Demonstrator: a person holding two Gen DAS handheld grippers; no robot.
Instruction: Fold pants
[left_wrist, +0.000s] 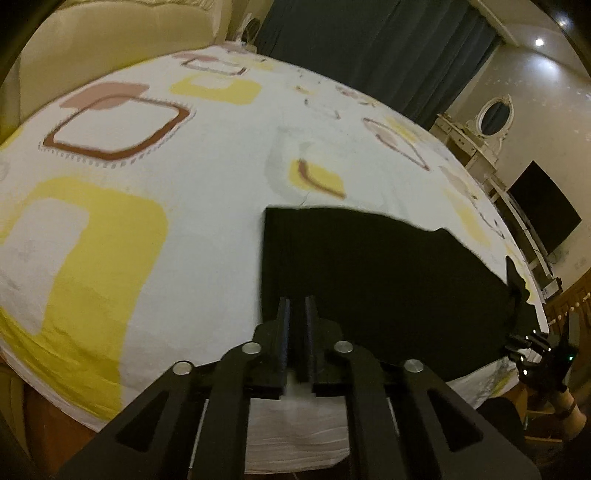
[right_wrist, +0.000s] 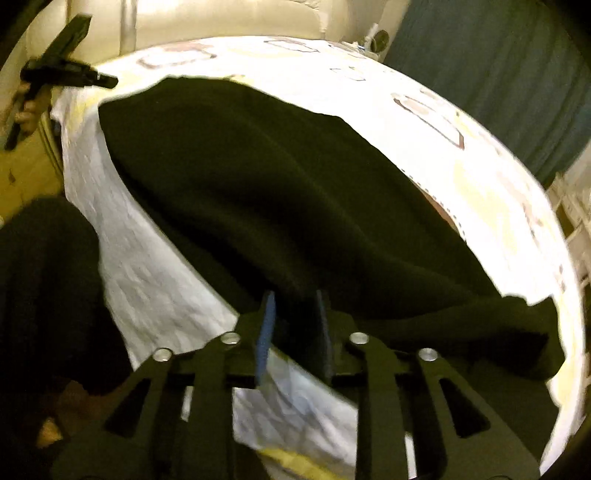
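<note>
Black pants (left_wrist: 369, 280) lie folded on a bed with a white sheet (left_wrist: 207, 206) printed with yellow and brown squares. My left gripper (left_wrist: 298, 310) sits at the pants' near left edge, its jaws nearly closed on the fabric edge. In the right wrist view the pants (right_wrist: 280, 192) stretch away across the bed, and my right gripper (right_wrist: 293, 321) has its blue-padded fingers (right_wrist: 266, 332) closed around the near end of the fabric. The right gripper also shows in the left wrist view (left_wrist: 532, 343) at the pants' far right end. The left gripper shows at the upper left of the right wrist view (right_wrist: 107, 79).
A cream padded headboard (left_wrist: 110, 33) stands behind the bed. Dark curtains (left_wrist: 369, 48) hang at the back. A white dresser with an oval mirror (left_wrist: 493, 116) and a dark screen (left_wrist: 543, 206) stand to the right. The bed edge (right_wrist: 147, 288) drops off near me.
</note>
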